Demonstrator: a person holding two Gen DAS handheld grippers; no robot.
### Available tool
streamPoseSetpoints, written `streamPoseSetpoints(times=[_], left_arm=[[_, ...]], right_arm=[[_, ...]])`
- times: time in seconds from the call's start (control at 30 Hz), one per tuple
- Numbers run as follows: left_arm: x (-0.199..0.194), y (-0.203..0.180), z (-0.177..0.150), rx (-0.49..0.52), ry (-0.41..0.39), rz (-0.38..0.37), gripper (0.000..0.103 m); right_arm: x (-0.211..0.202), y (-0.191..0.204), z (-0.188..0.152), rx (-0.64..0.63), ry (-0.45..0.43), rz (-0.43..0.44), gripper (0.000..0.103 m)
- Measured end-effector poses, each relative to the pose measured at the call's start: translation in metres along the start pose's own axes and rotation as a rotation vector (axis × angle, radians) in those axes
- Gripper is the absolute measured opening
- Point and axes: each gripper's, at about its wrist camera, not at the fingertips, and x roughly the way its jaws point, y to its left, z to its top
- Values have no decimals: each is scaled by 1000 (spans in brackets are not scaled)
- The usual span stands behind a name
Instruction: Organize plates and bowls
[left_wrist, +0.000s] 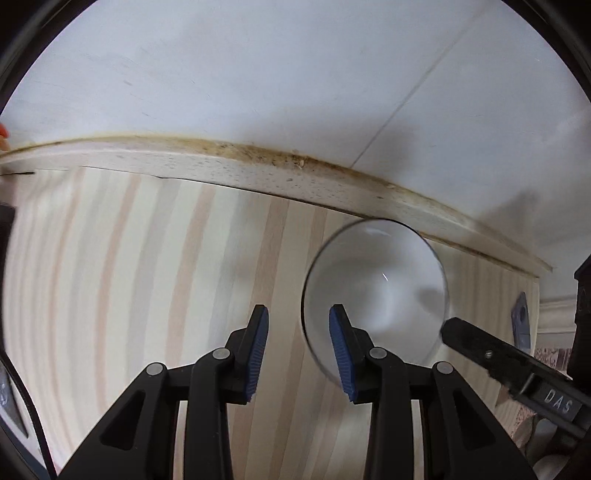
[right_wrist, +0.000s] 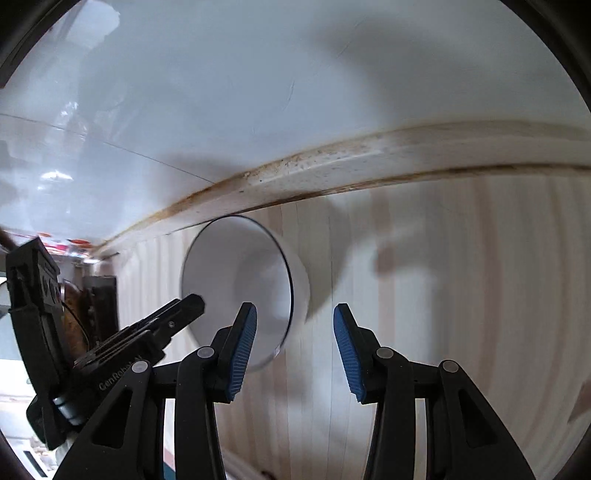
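Nearest you, your left gripper (left_wrist: 298, 350) and right gripper (right_wrist: 294, 349) both hover with fingers spread, gripping nothing. Between them a white bowl (left_wrist: 376, 295) sits on the striped wooden counter (left_wrist: 147, 277). Beyond it, a stained trim strip (left_wrist: 221, 166) meets the white wall (left_wrist: 258, 74).

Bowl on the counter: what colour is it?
The bowl is plain white with a thin dark rim line, clearest in the right wrist view.

Pale striped wooden countertop (left_wrist: 147, 277), white bowl (left_wrist: 376, 291) resting on it near the stained back edge
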Motion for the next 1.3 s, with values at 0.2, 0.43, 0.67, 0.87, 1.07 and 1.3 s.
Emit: streamPoseSetpoints(times=[0.2,0.43,0.67,0.87,1.07,1.3], left_arm=[[28,-4,3,16,28,-40,18],[5,-16,-11,39,-6,-17,18],[-44,-26,-37,88,-49,-34,18],[-93,-47,-80,152,-75,-65,18],[-117,-81,-138,228,-74,-98,18],[-120,-111,-206,317,-14,-121,18]], right_arm=[[29,1,12,-21,46,-26,15],[15,6,1,-18,23,-34,14],[-34,15,-30,-27,-29,-32,14],[-89,15,-81,-20,-74,-43,14],[-148,-8,-149,-6,-109,-61,14],[-176,-39,-233,27,-86,-116,14]])
